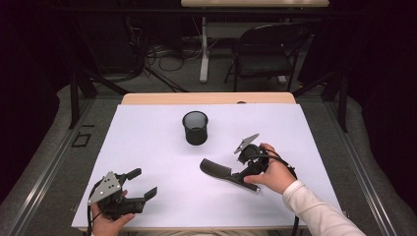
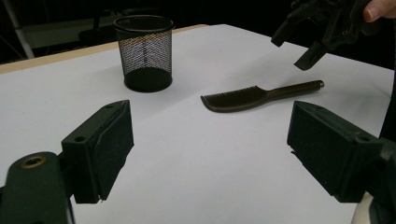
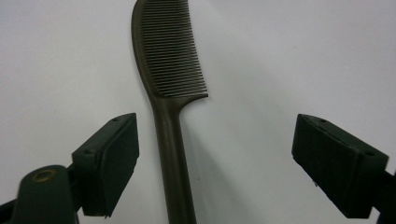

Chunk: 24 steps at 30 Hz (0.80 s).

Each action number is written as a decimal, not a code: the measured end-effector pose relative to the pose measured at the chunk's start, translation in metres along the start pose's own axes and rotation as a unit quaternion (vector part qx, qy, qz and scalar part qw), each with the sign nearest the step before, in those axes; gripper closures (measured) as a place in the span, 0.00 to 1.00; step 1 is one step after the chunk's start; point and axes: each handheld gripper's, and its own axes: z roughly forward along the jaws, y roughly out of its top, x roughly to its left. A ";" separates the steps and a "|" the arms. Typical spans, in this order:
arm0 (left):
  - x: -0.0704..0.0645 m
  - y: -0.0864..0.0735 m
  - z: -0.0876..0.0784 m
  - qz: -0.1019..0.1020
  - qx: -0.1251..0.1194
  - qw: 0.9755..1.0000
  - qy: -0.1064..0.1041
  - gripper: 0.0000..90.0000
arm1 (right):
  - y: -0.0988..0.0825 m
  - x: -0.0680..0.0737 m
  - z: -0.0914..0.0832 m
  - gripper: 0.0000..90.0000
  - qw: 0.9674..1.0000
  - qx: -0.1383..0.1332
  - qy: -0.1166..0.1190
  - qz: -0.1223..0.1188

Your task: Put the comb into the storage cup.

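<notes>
A dark comb [image 1: 216,168] lies flat on the white table [image 1: 147,142], right of centre, its teeth end toward the black mesh cup [image 1: 195,128]. My right gripper [image 1: 241,175] hovers over the comb's handle with its jaws open. In the right gripper view the comb [image 3: 170,60] runs up between the jaws of the right gripper [image 3: 215,140], nearer the left one, touching neither. My left gripper [image 1: 143,183] rests open and empty at the front left. From the left gripper [image 2: 210,149] I see the comb [image 2: 243,97], the cup [image 2: 144,51] and the right gripper [image 2: 296,46] above the handle's end.
The mesh cup stands upright at the table's middle back. A bare wooden strip [image 1: 206,98] edges the far side. Beyond it, on the floor, are a folding chair [image 1: 268,49], a desk leg [image 1: 204,49] and loose cables [image 1: 162,54].
</notes>
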 end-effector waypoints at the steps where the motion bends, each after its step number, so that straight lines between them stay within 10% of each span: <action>1: 0.000 0.000 0.000 0.000 0.000 1.000 0.000 0.16 | 0.000 0.001 0.001 0.17 1.000 0.000 0.000 0.002; 24: 0.000 0.000 0.000 0.001 0.001 1.000 -0.001 0.16 | 0.009 0.010 0.021 0.41 0.997 0.068 0.024 -0.039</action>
